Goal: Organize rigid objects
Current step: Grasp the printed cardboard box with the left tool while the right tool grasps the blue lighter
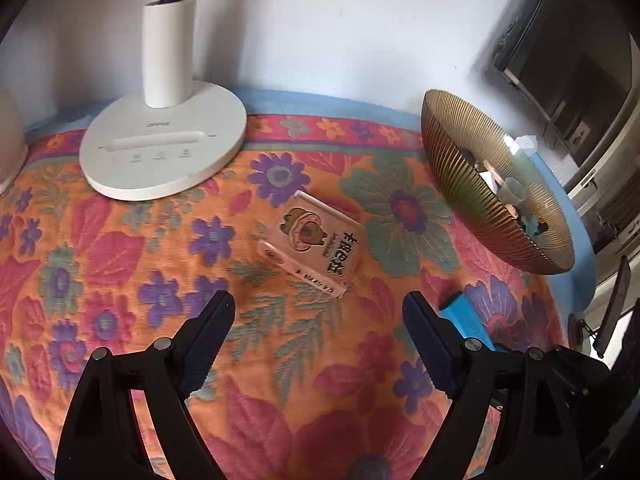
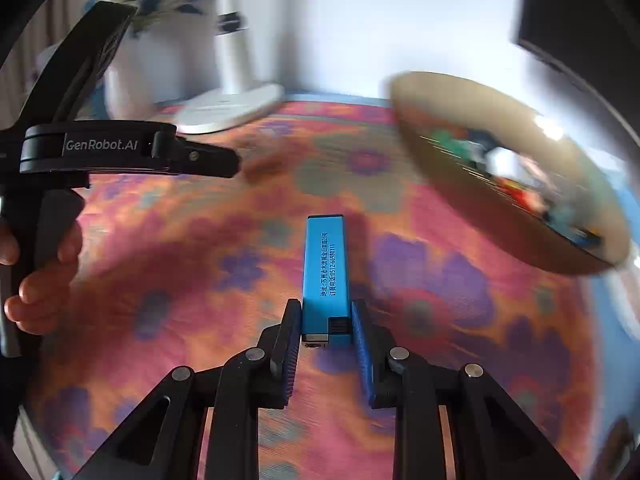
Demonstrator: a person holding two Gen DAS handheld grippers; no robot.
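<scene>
My right gripper [image 2: 326, 312] is shut on a blue lighter [image 2: 325, 272], held above the flowered cloth; the lighter also shows in the left wrist view [image 1: 466, 318]. My left gripper [image 1: 318, 306] is open and empty, just short of a clear acrylic block [image 1: 314, 242] with a brown cartoon print that lies on the cloth. A ribbed gold bowl [image 1: 464, 184] holding several small items stands at the right; in the right wrist view it is blurred [image 2: 460, 184]. The left gripper shows in the right wrist view [image 2: 224, 162].
A white lamp base [image 1: 164, 152] stands at the back left, with a pale round object [image 1: 8, 140] at the far left edge. The wall rises behind the table. Dark furniture stands at the right beyond the table's blue edge [image 1: 576, 216].
</scene>
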